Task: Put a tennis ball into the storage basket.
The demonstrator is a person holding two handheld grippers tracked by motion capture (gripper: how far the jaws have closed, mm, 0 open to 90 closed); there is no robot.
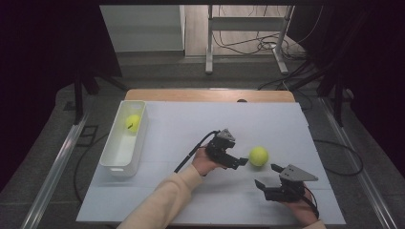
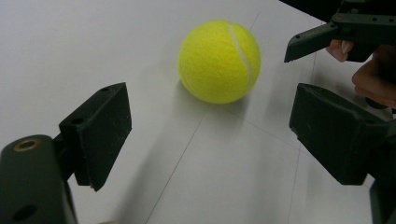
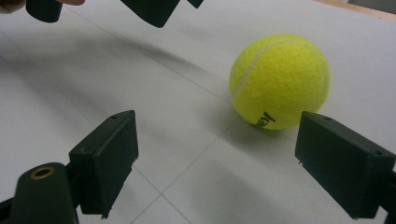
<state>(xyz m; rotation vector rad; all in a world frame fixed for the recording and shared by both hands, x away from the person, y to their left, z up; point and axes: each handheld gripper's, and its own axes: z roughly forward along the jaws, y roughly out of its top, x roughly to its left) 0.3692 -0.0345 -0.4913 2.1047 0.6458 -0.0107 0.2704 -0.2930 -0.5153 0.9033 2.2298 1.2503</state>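
Holding one tennis ball point(image 1: 133, 122) | white bin point(image 1: 111, 153) | table's left

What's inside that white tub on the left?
One yellow tennis ball lies at the far end of the white tub. The near wall hides a strip of the floor inside.

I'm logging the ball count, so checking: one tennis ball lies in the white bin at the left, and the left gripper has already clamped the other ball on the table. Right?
Not quite. The left gripper has not clamped the tennis ball on the table: the left gripper view shows it lying free ahead of the open jaws. The other ball does lie in the white bin at the left.
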